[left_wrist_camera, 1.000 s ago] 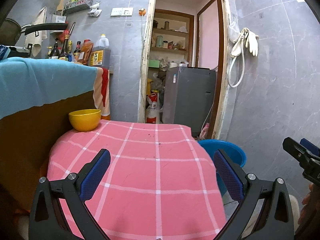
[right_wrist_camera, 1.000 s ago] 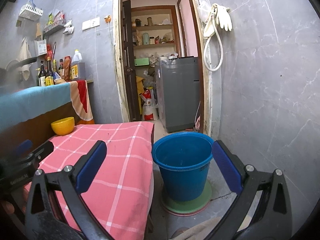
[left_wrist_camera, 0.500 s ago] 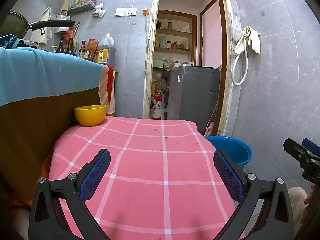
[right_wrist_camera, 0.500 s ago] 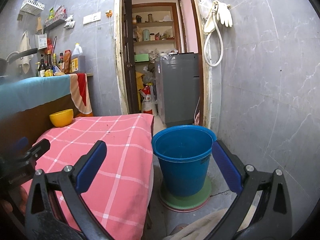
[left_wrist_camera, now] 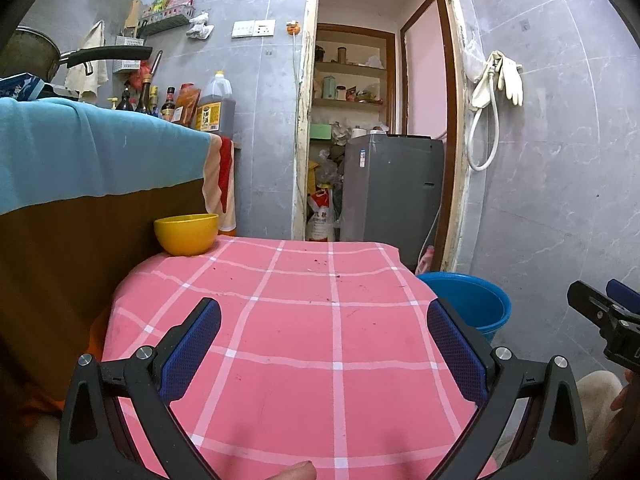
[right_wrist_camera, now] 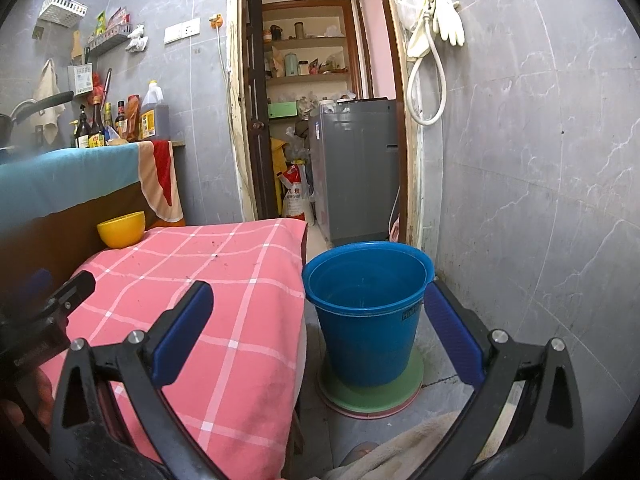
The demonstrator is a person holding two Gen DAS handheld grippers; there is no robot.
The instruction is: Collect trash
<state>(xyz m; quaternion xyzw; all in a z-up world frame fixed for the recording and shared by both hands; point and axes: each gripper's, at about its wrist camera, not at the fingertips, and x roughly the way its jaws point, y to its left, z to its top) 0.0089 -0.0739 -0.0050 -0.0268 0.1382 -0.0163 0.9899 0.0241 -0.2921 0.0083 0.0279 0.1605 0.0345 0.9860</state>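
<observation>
A low table with a pink checked cloth [left_wrist_camera: 304,328] carries small dark crumbs [left_wrist_camera: 320,270] near its far edge. A blue bucket [right_wrist_camera: 366,312] stands on the floor at the table's right side, on a green mat; it also shows in the left wrist view [left_wrist_camera: 472,304]. My left gripper [left_wrist_camera: 320,344] is open and empty over the near part of the cloth. My right gripper [right_wrist_camera: 316,332] is open and empty, low, between the table's right edge and the bucket. The right gripper's tip shows at the right edge of the left wrist view [left_wrist_camera: 600,312].
A yellow bowl [left_wrist_camera: 186,234] sits at the table's far left corner. A counter with a blue cloth [left_wrist_camera: 80,152] and bottles [left_wrist_camera: 212,104] rises on the left. A doorway with a grey machine [left_wrist_camera: 392,188] lies beyond. A tiled wall [right_wrist_camera: 540,180] closes the right.
Both grippers have dropped lower and pulled back slightly, so the table and bucket sit higher in the views. Both stay open and empty.
</observation>
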